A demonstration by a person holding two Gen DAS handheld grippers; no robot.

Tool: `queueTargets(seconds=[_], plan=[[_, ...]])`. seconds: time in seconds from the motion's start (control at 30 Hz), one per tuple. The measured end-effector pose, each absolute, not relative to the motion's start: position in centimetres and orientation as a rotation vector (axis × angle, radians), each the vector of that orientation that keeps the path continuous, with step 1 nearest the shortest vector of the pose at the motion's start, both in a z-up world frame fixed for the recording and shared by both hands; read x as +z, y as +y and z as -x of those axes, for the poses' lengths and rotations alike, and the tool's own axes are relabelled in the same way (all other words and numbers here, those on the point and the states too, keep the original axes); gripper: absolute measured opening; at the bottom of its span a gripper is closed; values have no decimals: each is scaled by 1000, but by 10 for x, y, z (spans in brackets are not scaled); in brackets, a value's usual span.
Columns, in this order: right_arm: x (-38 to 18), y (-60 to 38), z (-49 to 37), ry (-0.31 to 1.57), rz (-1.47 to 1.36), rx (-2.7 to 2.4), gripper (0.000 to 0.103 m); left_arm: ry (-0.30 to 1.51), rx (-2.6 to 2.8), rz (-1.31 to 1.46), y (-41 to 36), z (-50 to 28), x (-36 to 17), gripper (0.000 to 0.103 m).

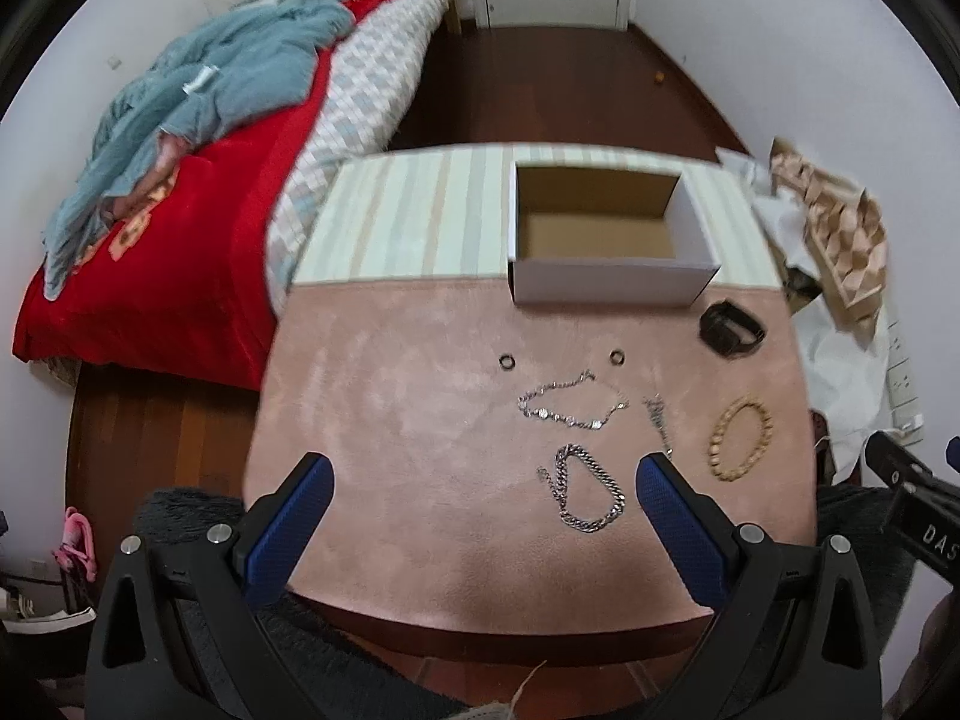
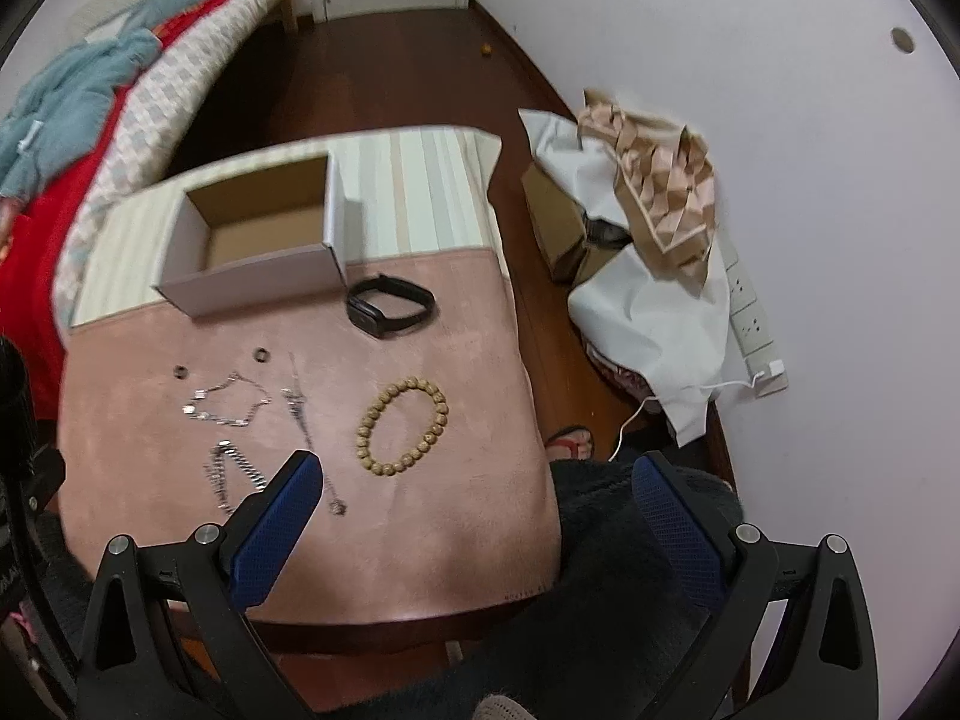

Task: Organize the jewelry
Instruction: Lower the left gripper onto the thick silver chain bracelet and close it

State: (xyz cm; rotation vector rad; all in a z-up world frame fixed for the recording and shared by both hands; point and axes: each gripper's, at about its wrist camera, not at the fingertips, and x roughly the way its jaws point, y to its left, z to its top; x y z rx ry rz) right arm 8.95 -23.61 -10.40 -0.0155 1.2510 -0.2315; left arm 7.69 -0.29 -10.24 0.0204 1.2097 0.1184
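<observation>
Left gripper point(image 1: 485, 468): black plastic frame, triangular cutouts, silver round screws, blue cross-hatched pads point(image 1: 681, 531) on both fingers. Right gripper point(image 2: 479, 468): same black frame, silver screws, blue textured pads point(image 2: 276, 531). In left view, its black body bears white letters "DAS".

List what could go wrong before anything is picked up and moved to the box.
1. The thin necklace lies close beside the flower bracelet and chunky chain; grabbing one may drag another.
2. The two small rings lie flat on the soft pink mat; wide fingers may slip off them.
3. Both the left hand-held gripper and the right hand-held gripper are open and empty, and could bump near the box.
</observation>
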Motion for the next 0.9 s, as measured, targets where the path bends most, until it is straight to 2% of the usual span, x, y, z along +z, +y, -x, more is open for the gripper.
queueTargets(seconds=[0.43, 0.8, 0.9], plan=[[-205, -257, -127, 1390, -24, -282, 103, 1375, 162, -25, -3, -101, -202, 103], [-236, -268, -126, 1454, -47, -295, 103, 1464, 73, 24, -11, -99, -241, 102], [-238, -270, -125, 1461, -53, -294, 103, 1497, 37, 55, -12, -98, -251, 98]])
